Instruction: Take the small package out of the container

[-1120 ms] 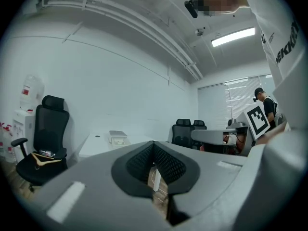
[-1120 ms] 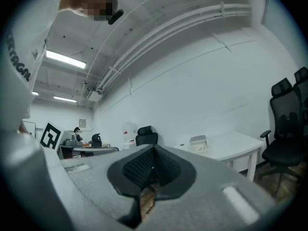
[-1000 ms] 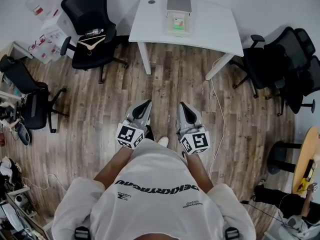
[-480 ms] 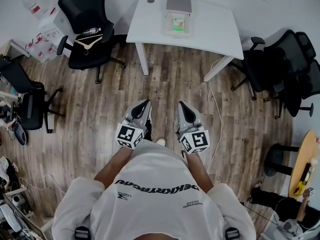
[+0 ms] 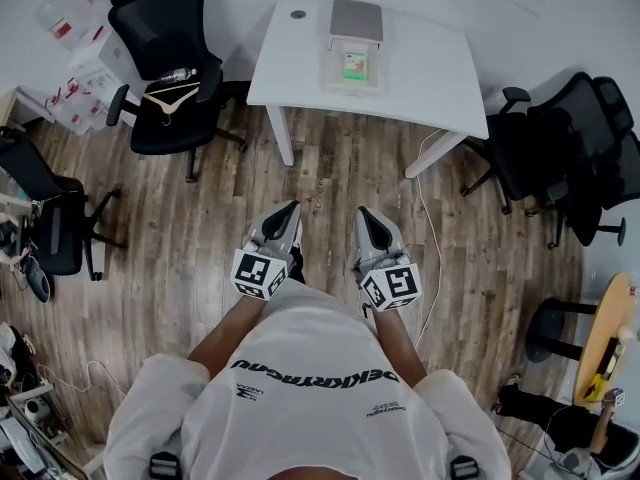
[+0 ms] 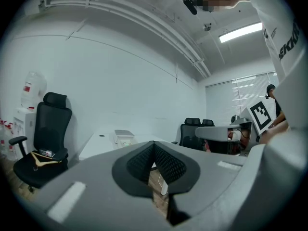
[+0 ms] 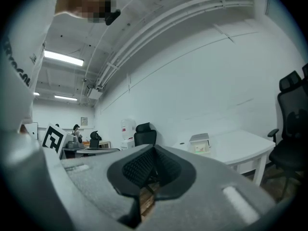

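A clear container [image 5: 353,63] stands on the white table [image 5: 420,68] at the far side of the room, with a small green package [image 5: 355,66] inside it and a grey lid [image 5: 357,19] behind it. The container also shows small in the left gripper view [image 6: 124,137] and the right gripper view [image 7: 200,143]. My left gripper [image 5: 291,208] and right gripper [image 5: 364,213] hover side by side over the wooden floor, well short of the table. Both are shut with nothing between their pads [image 6: 166,163] [image 7: 139,166].
A black office chair [image 5: 165,63] with a hanger and a bottle on its seat stands left of the table. More black chairs [image 5: 560,143] crowd the right side. A white cable [image 5: 432,228] runs across the floor. Boxes [image 5: 75,28] are stacked at the top left.
The table and container have drifted slightly lower and nearer in the head view as the person steps forward. Both grippers keep their place and stay shut.
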`<move>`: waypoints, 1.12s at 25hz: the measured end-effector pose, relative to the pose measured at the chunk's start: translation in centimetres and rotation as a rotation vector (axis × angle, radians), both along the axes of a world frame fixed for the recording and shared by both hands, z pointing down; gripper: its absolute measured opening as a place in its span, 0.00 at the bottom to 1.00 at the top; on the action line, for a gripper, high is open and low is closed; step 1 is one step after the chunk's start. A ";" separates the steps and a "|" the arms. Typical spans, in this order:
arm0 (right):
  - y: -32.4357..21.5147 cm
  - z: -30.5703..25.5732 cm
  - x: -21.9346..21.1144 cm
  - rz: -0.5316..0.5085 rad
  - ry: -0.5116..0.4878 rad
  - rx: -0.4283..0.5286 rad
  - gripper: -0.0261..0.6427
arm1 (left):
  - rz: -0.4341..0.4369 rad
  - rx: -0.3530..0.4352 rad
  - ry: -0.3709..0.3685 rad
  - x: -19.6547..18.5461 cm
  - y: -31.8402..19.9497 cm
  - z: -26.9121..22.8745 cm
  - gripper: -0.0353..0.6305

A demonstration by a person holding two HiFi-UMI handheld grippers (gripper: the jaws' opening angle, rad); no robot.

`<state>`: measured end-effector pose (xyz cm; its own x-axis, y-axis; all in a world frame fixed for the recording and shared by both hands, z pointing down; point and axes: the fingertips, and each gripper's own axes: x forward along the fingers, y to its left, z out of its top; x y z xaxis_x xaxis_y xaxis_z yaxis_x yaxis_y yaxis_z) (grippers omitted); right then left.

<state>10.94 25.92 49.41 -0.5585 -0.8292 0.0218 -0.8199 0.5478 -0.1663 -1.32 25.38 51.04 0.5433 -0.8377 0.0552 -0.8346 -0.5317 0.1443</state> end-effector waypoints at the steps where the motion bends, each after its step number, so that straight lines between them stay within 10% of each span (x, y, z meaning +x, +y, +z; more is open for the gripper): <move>1: -1.0 -0.1 0.0 0.000 0.000 0.001 0.04 | 0.004 0.000 -0.002 0.0 -1.0 0.0 0.06; 28: -22.6 -2.5 -4.8 0.078 0.017 -0.042 0.04 | 0.092 -0.020 -0.009 -4.2 -23.1 -2.4 0.06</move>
